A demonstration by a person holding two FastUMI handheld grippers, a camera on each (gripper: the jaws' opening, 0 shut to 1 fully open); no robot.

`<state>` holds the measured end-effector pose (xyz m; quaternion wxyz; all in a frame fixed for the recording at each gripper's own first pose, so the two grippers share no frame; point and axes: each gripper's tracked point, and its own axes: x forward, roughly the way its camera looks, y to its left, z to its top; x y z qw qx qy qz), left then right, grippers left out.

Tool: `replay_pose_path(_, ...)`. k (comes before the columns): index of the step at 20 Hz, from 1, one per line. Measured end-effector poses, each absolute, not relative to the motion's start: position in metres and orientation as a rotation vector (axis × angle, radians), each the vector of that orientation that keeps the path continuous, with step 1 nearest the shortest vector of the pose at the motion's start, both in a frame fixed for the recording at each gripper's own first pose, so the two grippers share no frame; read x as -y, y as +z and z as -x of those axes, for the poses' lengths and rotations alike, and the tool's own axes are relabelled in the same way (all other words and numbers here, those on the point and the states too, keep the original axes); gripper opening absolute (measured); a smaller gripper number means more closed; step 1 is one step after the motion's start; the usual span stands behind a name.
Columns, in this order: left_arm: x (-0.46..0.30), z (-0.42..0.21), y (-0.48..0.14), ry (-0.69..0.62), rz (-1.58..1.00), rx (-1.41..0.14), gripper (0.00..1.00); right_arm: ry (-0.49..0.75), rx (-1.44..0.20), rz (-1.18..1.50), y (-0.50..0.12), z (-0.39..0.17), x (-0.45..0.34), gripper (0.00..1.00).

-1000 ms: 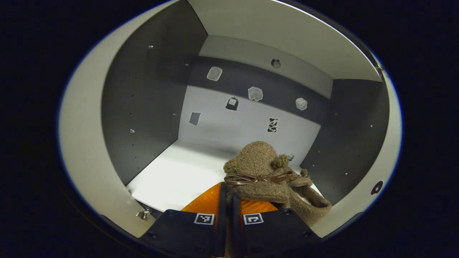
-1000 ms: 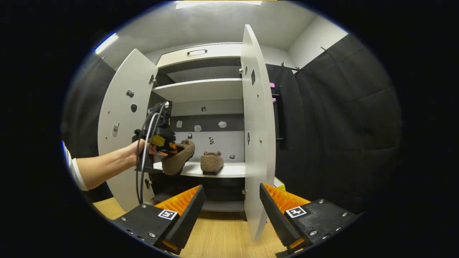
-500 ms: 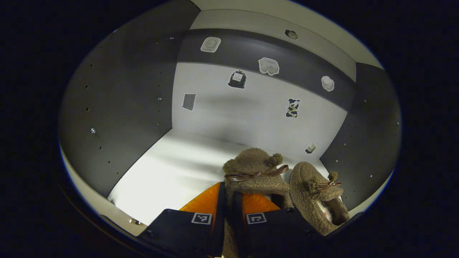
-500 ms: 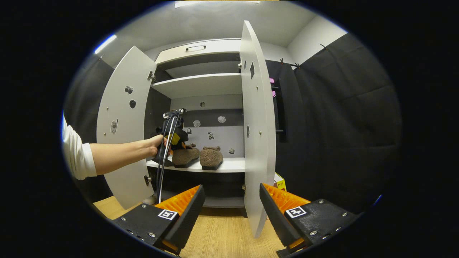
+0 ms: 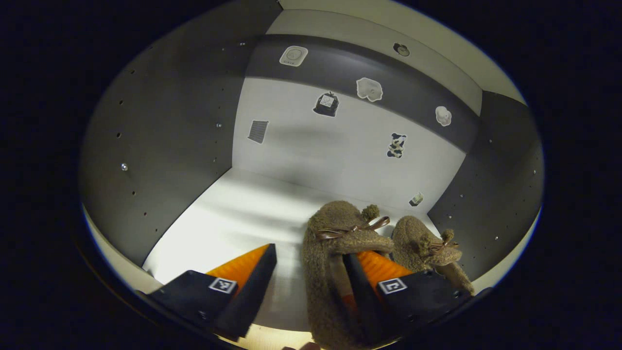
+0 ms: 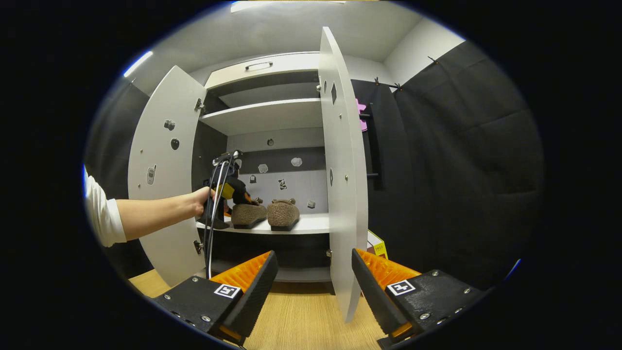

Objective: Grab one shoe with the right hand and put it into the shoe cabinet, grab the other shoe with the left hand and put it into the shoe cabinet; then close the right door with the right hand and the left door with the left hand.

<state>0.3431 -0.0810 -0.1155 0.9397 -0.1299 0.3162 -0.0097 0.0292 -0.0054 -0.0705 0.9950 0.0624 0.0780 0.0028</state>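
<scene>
Two brown fuzzy shoes stand side by side on the white cabinet shelf (image 5: 228, 218). The left shoe (image 5: 335, 243) lies between the spread fingers of my left gripper (image 5: 306, 267), which is open; one finger (image 5: 362, 277) sits in the shoe's opening. The right shoe (image 5: 420, 240) rests just beyond it. In the right gripper view, both shoes (image 6: 248, 214) (image 6: 284, 213) sit on the shelf (image 6: 313, 223), with a hand (image 6: 197, 200) holding the left gripper (image 6: 228, 189) over them. My right gripper (image 6: 311, 279) hangs open above the floor, facing the cabinet. Both doors, left (image 6: 160, 160) and right (image 6: 340, 165), stand open.
The right door's edge juts out toward my right gripper. An upper shelf (image 6: 267, 114) and a drawer with a handle (image 6: 257, 65) sit above. Wooden floor (image 6: 301, 321) runs below. A small box (image 6: 375, 243) stands right of the cabinet. Stickers (image 5: 326, 104) dot the back wall.
My left gripper carried the shoe into the cabinet, set it on the shelf beside the other shoe, and opened its fingers. The right gripper stayed nearly still.
</scene>
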Motion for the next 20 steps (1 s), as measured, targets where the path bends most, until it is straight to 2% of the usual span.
replay_pose_path(1,0.082,-0.339,-0.106,-0.027,0.26,-0.613,0.97,0.006,-0.156,-0.127,-0.07,-0.029,0.005,0.94)
replay_pose_path(7,0.093,-0.298,-0.02,-0.133,0.191,-0.429,0.97,0.032,-0.144,-0.14,-0.066,-0.03,-0.003,0.94)
replay_pose_path(12,0.094,-0.238,0.055,-0.196,0.159,-0.24,0.97,0.059,-0.127,-0.158,-0.059,-0.028,-0.011,0.94)
replay_pose_path(17,0.082,-0.159,0.069,-0.208,0.182,-0.16,0.96,0.082,-0.109,-0.161,-0.052,-0.026,-0.012,0.94)
replay_pose_path(20,0.064,-0.111,0.058,-0.169,0.163,-0.135,0.97,0.084,-0.103,-0.162,-0.052,-0.022,-0.011,0.94)
